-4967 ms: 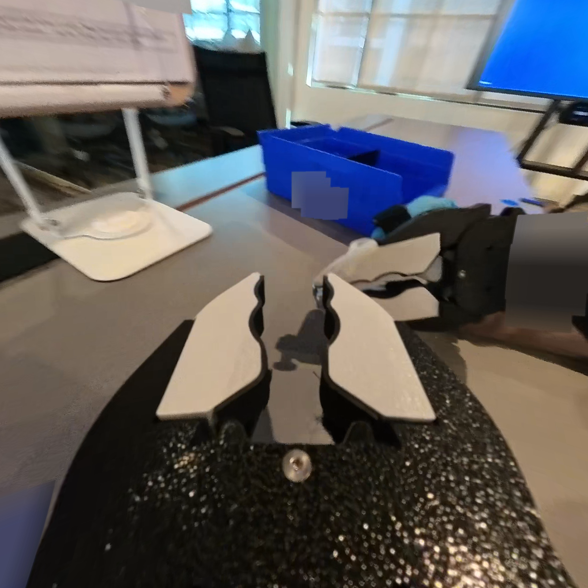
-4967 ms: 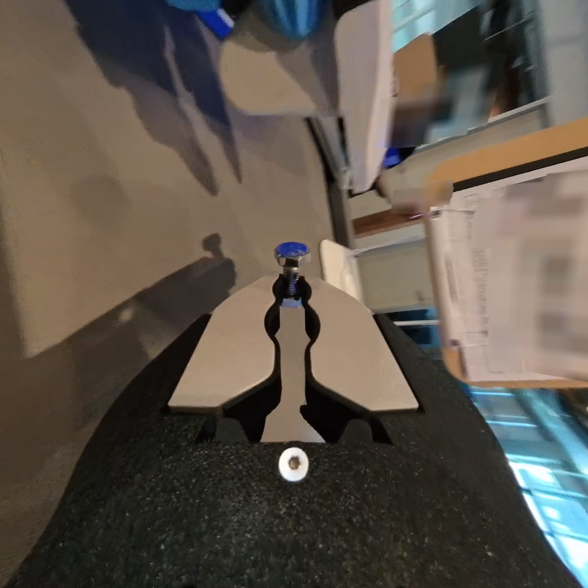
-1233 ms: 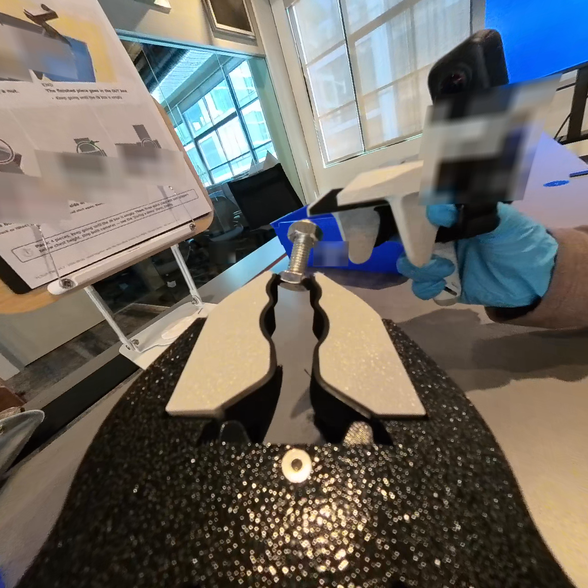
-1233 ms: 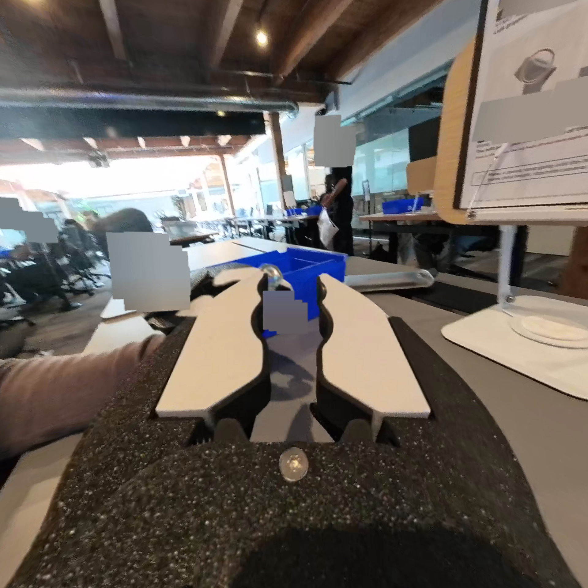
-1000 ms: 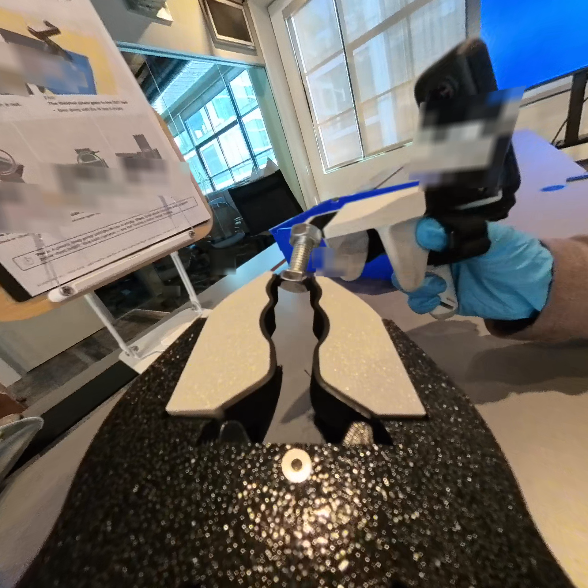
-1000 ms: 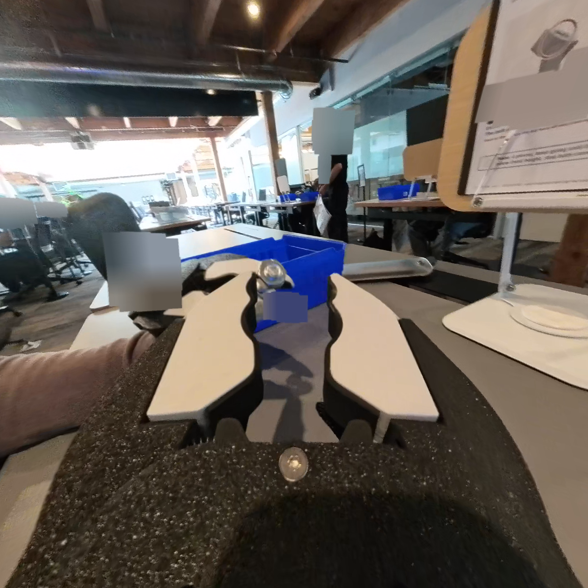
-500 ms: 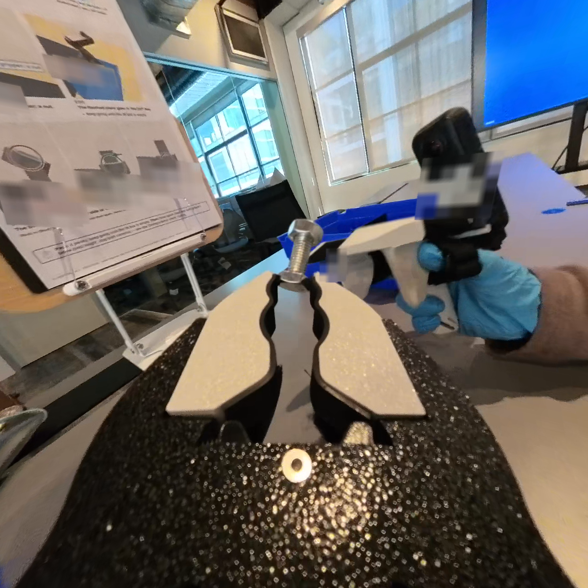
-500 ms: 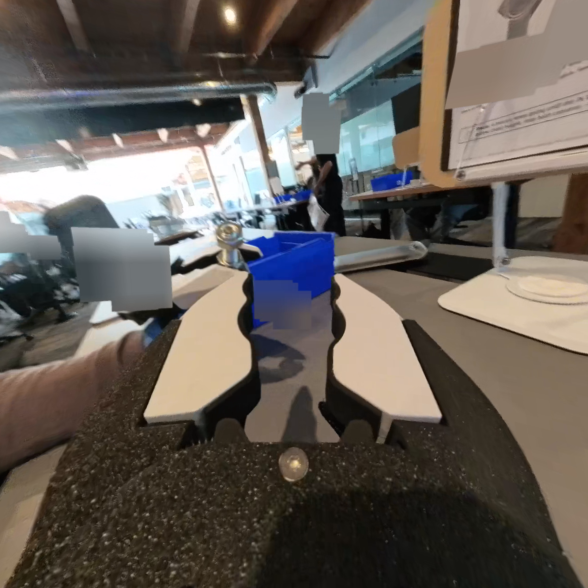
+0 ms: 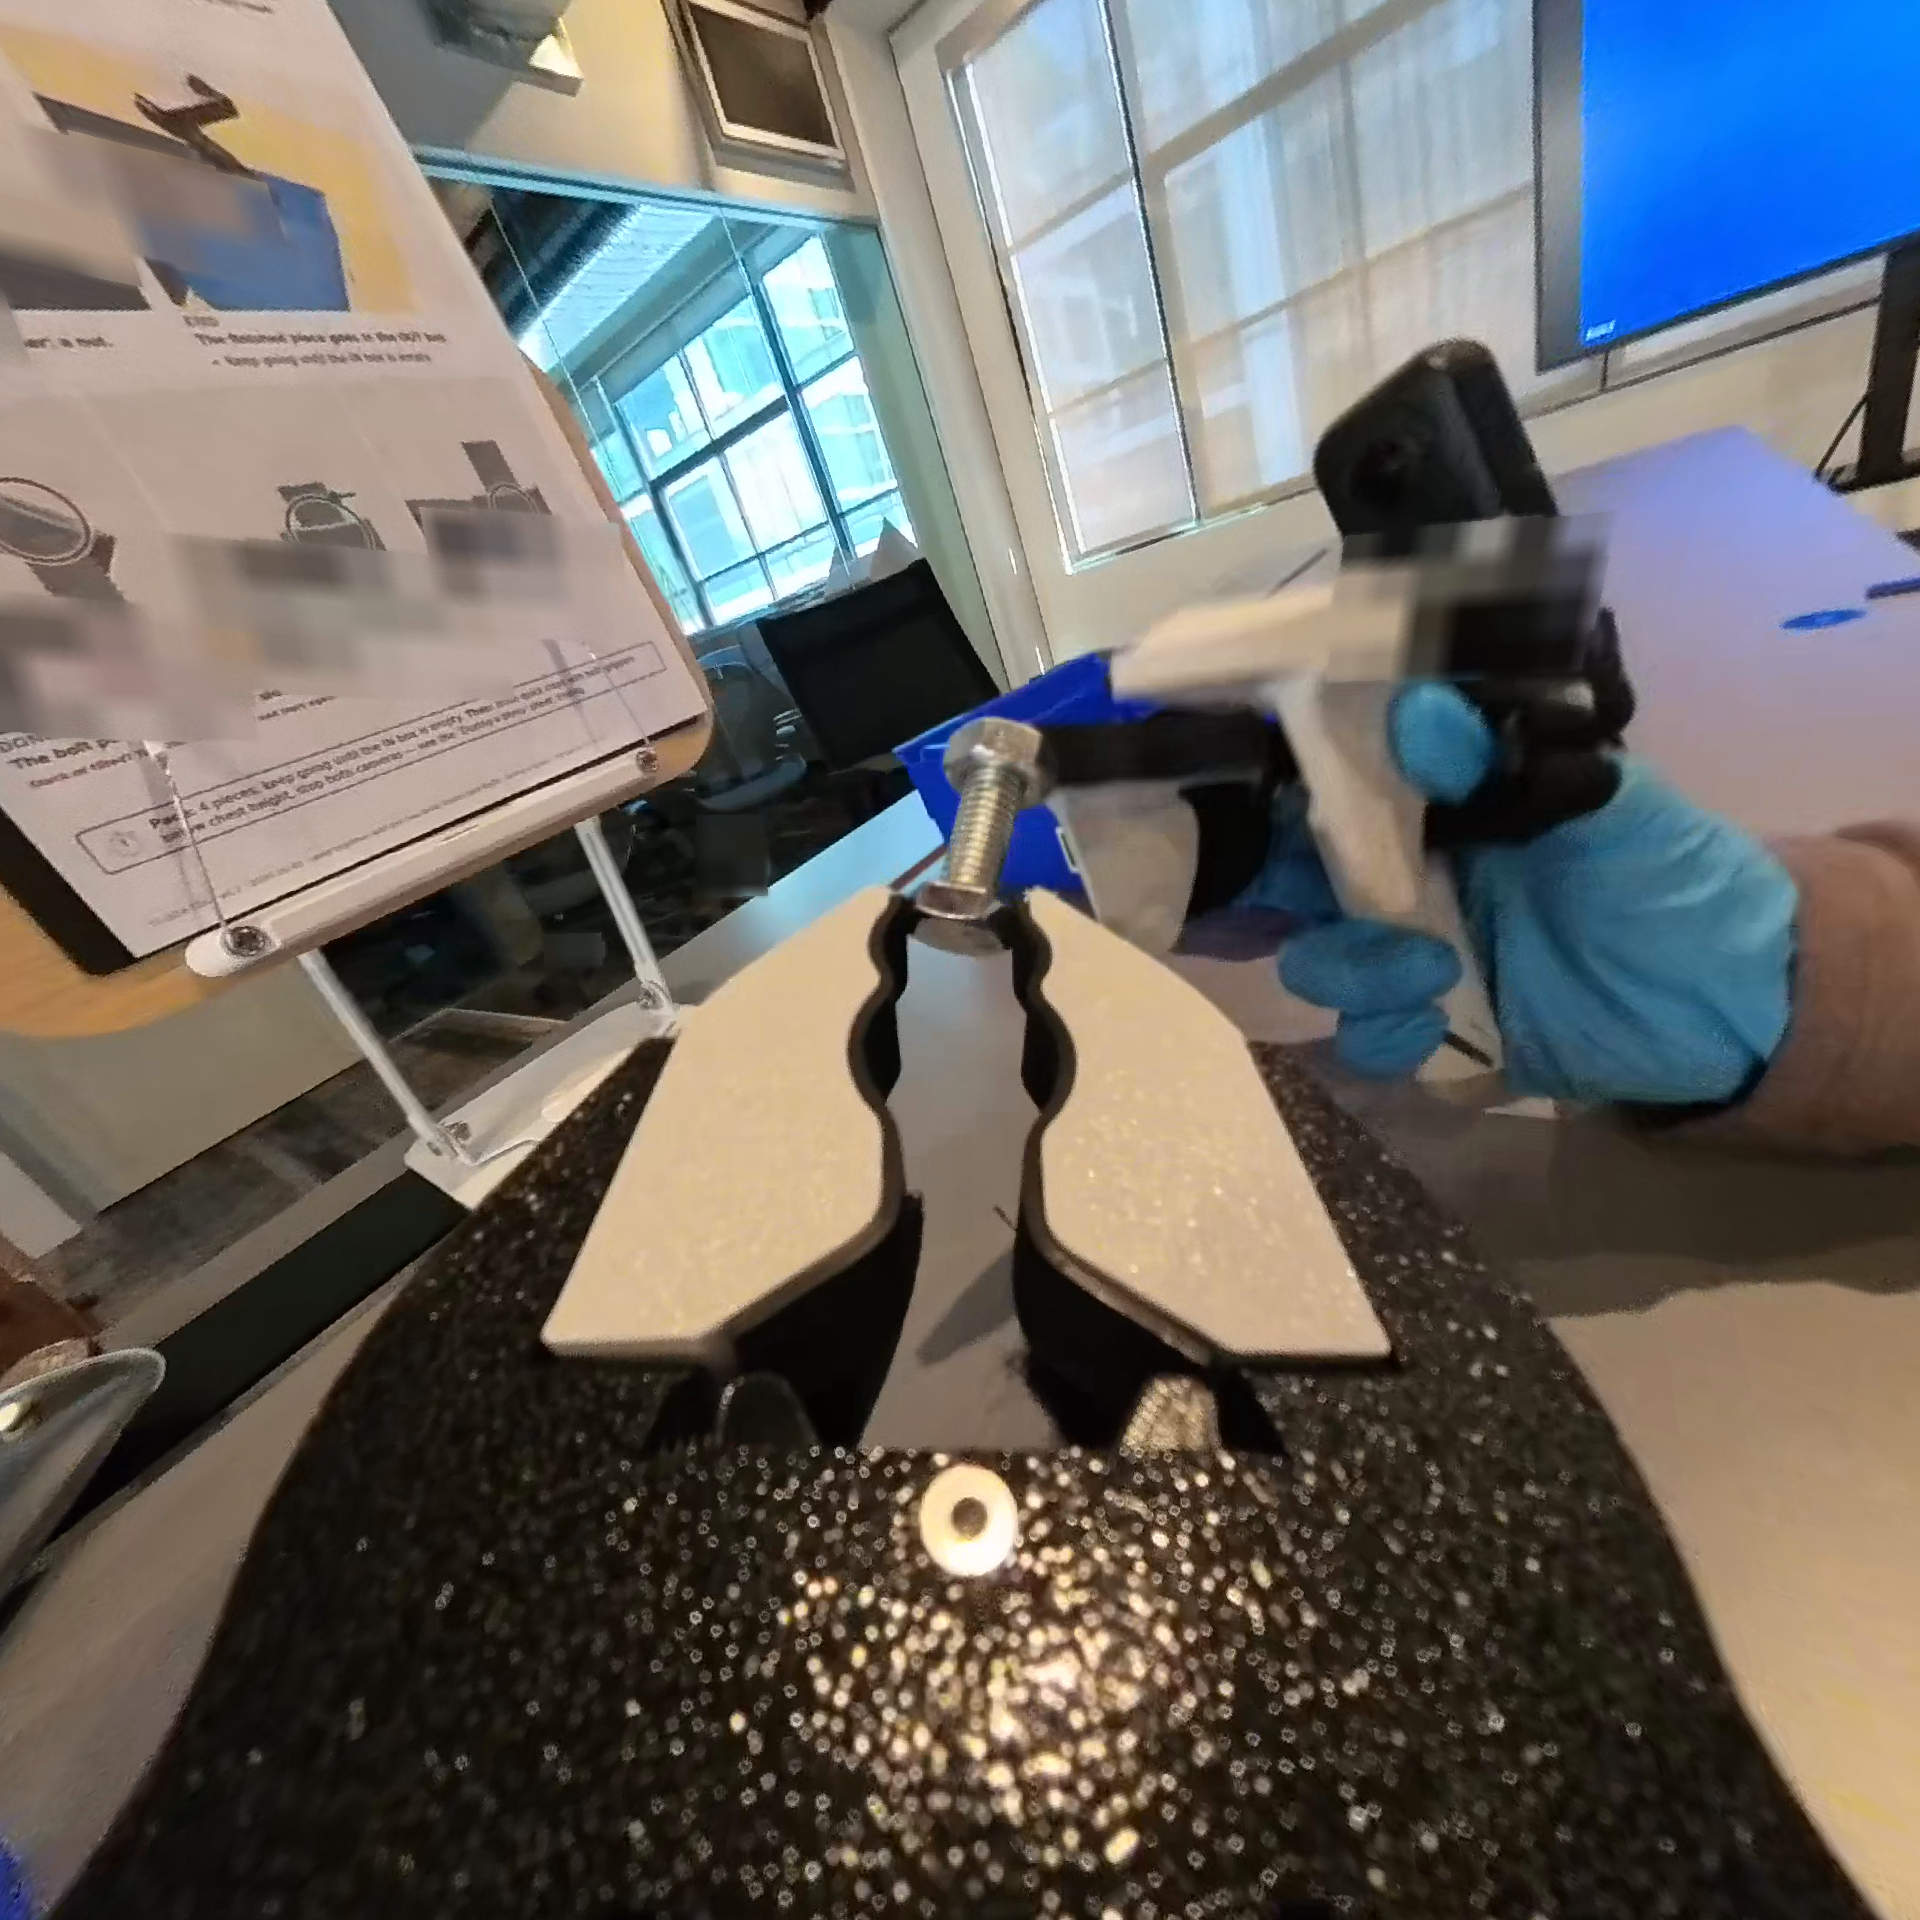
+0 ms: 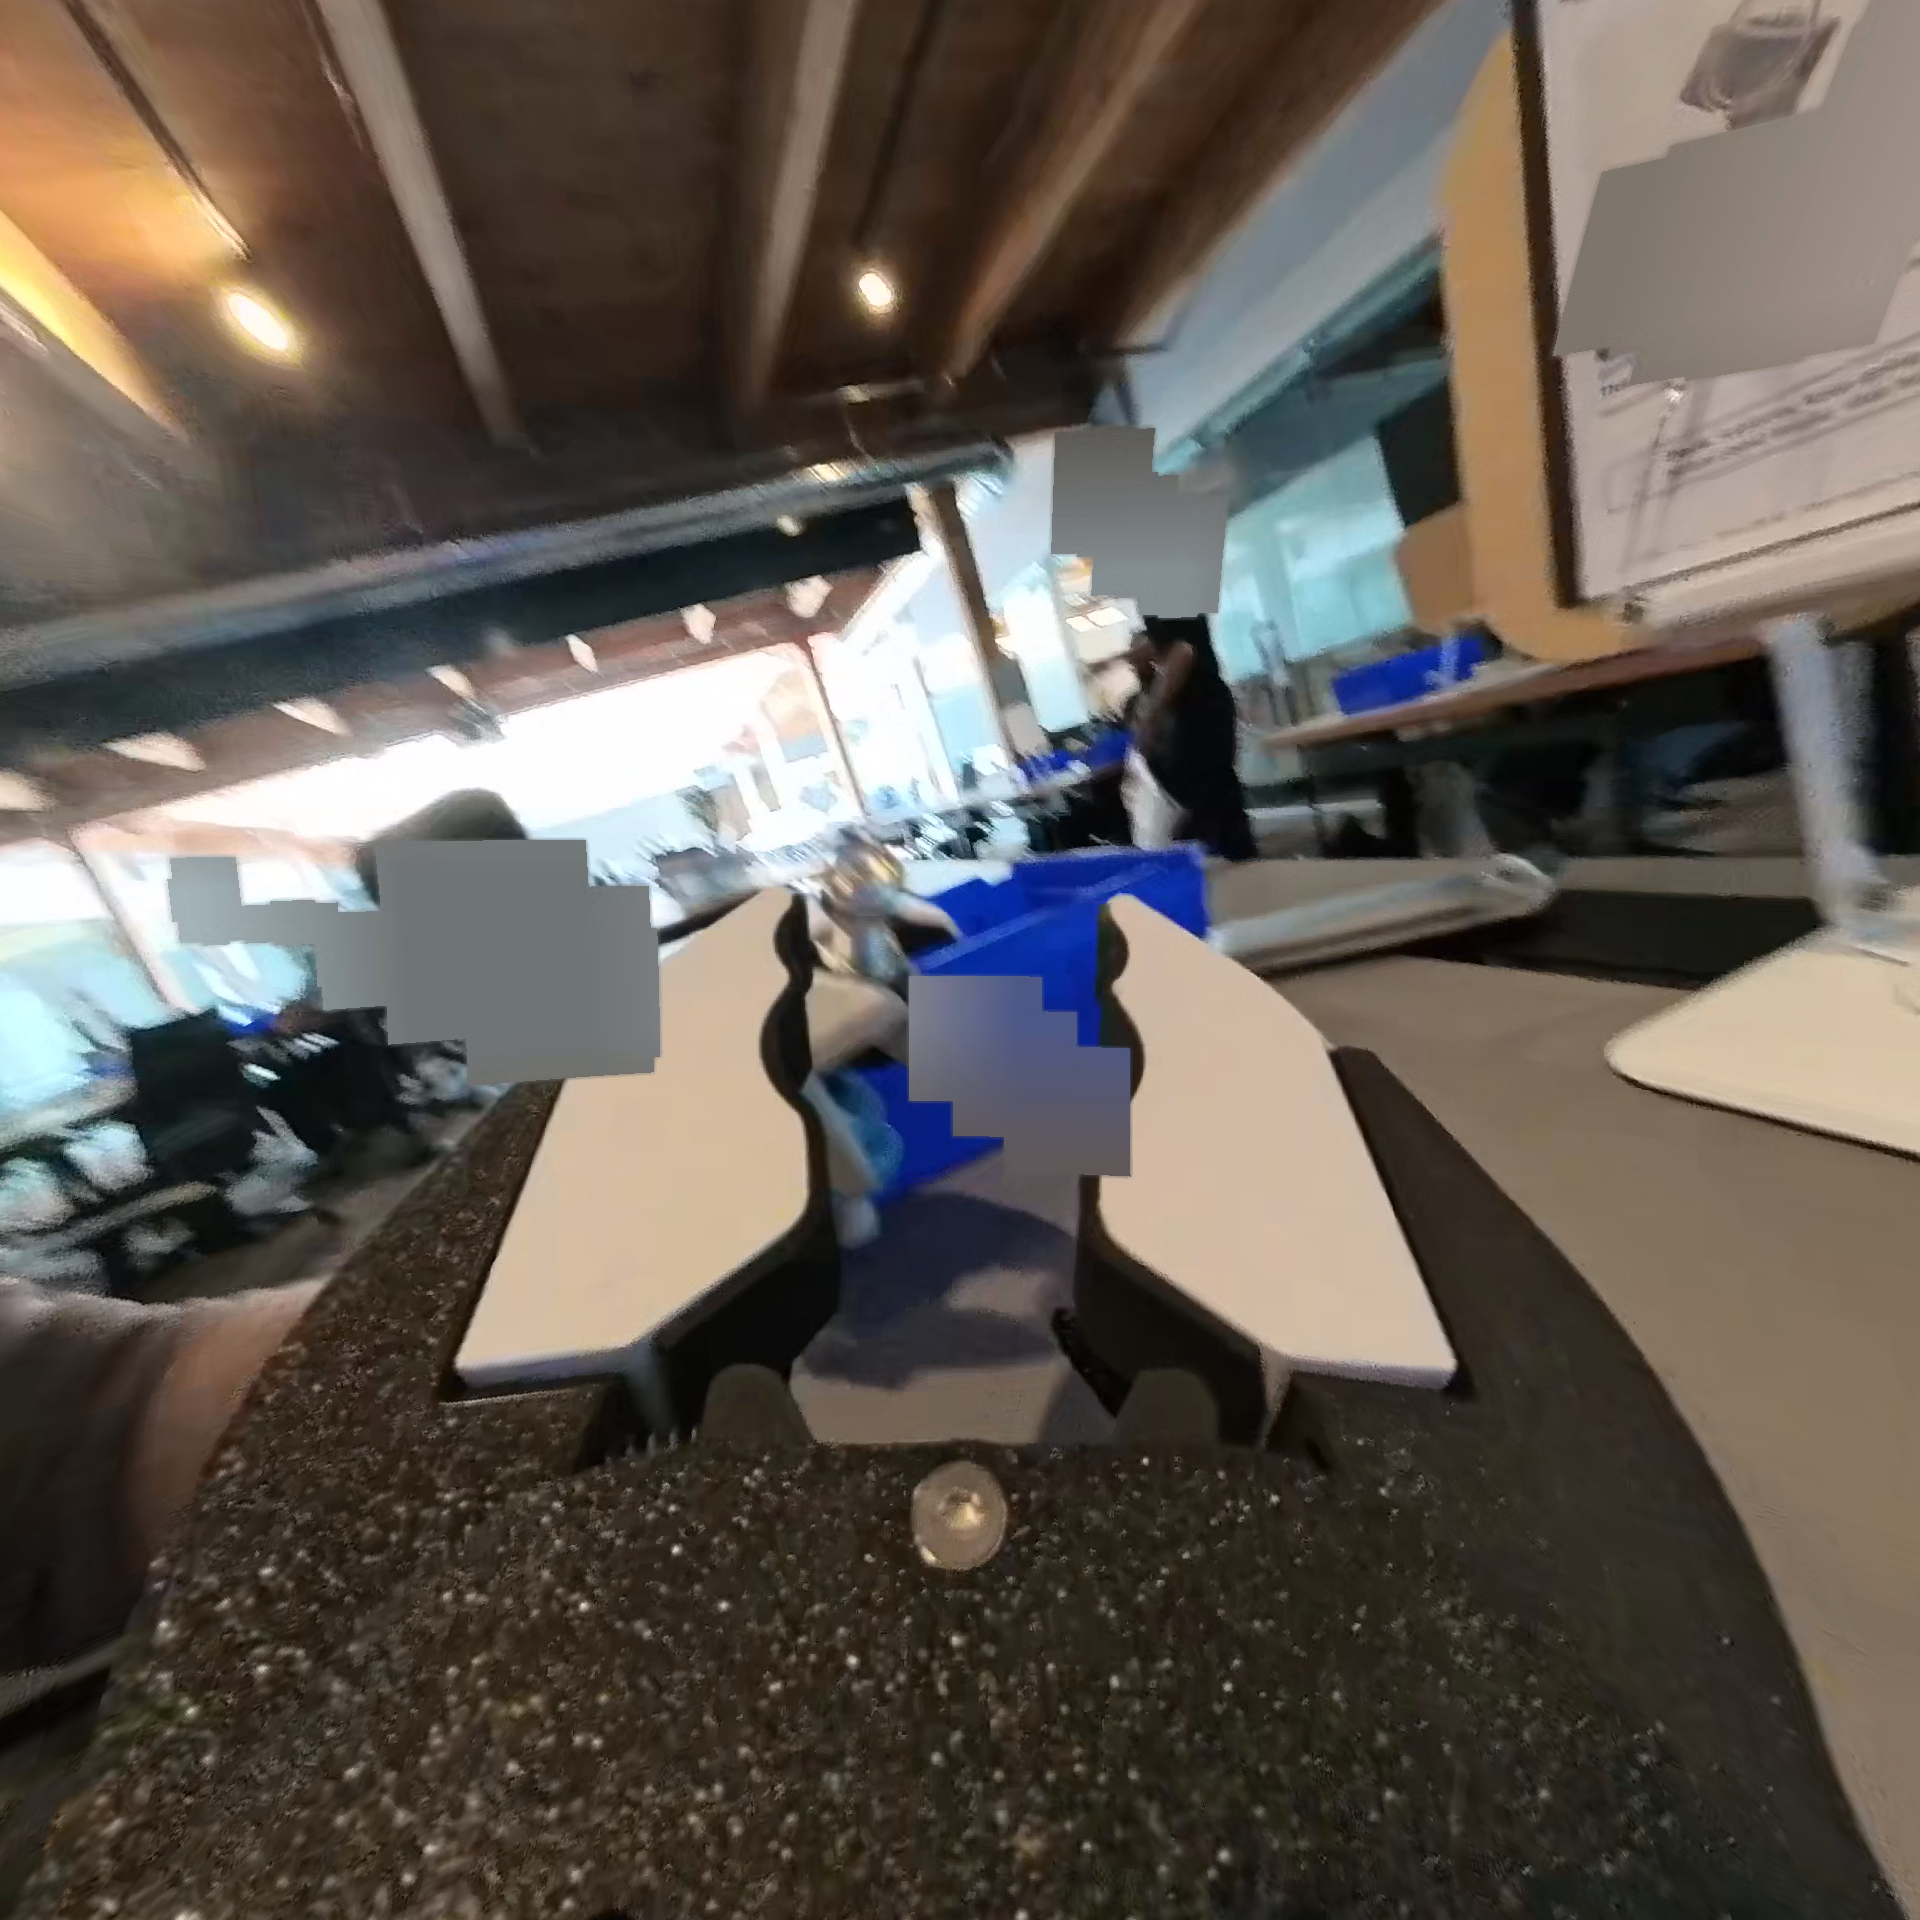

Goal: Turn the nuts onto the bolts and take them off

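Observation:
My left gripper (image 9: pixel 961 920) is shut on a steel nut (image 9: pixel 961 914) at its fingertips. A bolt (image 9: pixel 982 821) stands up out of the nut, tilted slightly right, with its hex head on top. My right gripper (image 9: pixel 1101 748), held by a blue-gloved hand (image 9: pixel 1621 935), is open just right of the bolt head. In the right wrist view my right gripper (image 10: pixel 951 925) is open and empty. The bolt (image 10: pixel 868 904) shows blurred between its tips, close to the left finger.
A blue bin (image 9: pixel 997 831) stands on the grey table behind the bolt, and shows in the right wrist view (image 10: pixel 1122 894). An instruction board on a stand (image 9: pixel 312 520) is at the left, its white base (image 10: pixel 1766 1039) at the right. A blue screen (image 9: pixel 1745 156) is far right.
Five seconds ago my right gripper held the bolt and my left was open; now my left holds it by the nut. In the last second my right gripper opened wider and swung back to the bolt head.

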`<state>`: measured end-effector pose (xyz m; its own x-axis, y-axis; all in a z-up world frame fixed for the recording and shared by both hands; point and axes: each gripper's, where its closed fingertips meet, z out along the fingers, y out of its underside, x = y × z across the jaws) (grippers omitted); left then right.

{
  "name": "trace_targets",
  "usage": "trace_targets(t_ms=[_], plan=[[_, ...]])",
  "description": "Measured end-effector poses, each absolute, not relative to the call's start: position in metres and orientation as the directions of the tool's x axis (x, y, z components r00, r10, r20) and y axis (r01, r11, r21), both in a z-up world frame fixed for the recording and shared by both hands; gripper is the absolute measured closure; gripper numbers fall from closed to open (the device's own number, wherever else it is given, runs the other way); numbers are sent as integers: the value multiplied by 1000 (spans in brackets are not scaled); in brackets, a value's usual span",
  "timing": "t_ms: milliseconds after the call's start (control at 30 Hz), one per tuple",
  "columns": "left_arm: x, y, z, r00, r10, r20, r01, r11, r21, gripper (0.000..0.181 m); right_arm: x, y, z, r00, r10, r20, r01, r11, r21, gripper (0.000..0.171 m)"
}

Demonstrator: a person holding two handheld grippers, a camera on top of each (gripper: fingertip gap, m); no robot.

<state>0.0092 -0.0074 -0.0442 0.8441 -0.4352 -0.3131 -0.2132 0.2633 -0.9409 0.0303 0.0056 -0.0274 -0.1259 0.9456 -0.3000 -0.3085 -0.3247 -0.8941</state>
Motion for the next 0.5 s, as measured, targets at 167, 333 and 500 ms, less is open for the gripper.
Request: trace_targets(t_ms=[167, 333, 500], plan=[[27, -6, -53, 814, -465, -349, -250, 262, -932, 162, 21, -7, -17, -164, 944, -288, -318, -326, -890, 117], [12, -9, -41, 843, -451, -295, -181, 278, -943, 162, 27, 10, -43, -107, 953, -283, -254, -302, -919, 124], [19, -5, -52, 824, -460, -330, -235, 252, -939, 162, 28, 0, -16, -222, 919, -327, -346, -388, -854, 120]])
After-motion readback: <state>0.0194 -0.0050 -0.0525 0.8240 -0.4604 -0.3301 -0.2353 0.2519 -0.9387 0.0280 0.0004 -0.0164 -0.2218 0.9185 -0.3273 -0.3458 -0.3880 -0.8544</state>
